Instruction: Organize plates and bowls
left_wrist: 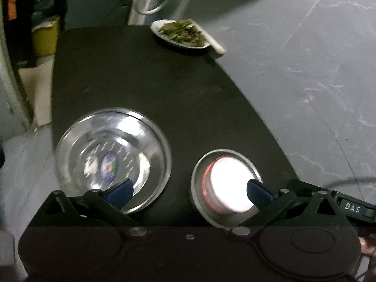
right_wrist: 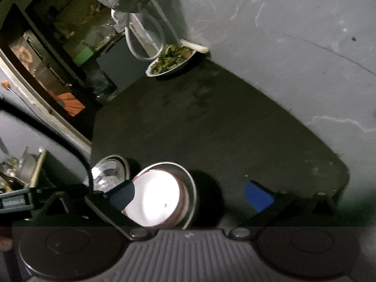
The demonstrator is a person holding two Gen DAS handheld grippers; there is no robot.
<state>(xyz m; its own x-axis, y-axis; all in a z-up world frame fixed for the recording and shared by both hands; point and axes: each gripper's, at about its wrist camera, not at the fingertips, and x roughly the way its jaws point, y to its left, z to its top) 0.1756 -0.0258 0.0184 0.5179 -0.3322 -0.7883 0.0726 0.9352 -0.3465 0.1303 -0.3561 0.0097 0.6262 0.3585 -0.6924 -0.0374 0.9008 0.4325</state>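
At the bottom of the left wrist view the left gripper (left_wrist: 189, 192) has its jaws spread wide and holds nothing; one blue fingertip (left_wrist: 121, 191) overlaps the near rim of a steel plate (left_wrist: 70, 141), the other overlaps a white bowl (left_wrist: 229, 185). At the lower right of that frame a dark body beside the finger carries white letters reading "DAS". The steel plate lies flat at the lower left of the frame on a dark table (left_wrist: 164, 89), with a small round blue and green sticker (left_wrist: 109, 168) in its middle whose printing is too blurred to read. Just right of it, apart from it, the white bowl with a red rim sits inside a shallow steel dish (left_wrist: 199, 164). In the right wrist view the right gripper (right_wrist: 191, 195) is likewise wide open and empty, its left fingertip (right_wrist: 123, 193) in front of the white bowl (right_wrist: 157, 195) and its right one over bare table (right_wrist: 223, 122). At the far edge of the table, in the upper middle of both frames, stands a white plate of green vegetables (left_wrist: 179, 34) (right_wrist: 170, 60) against a grey marbled wall (left_wrist: 305, 58), with a white hose (left_wrist: 152, 0) looped behind it.
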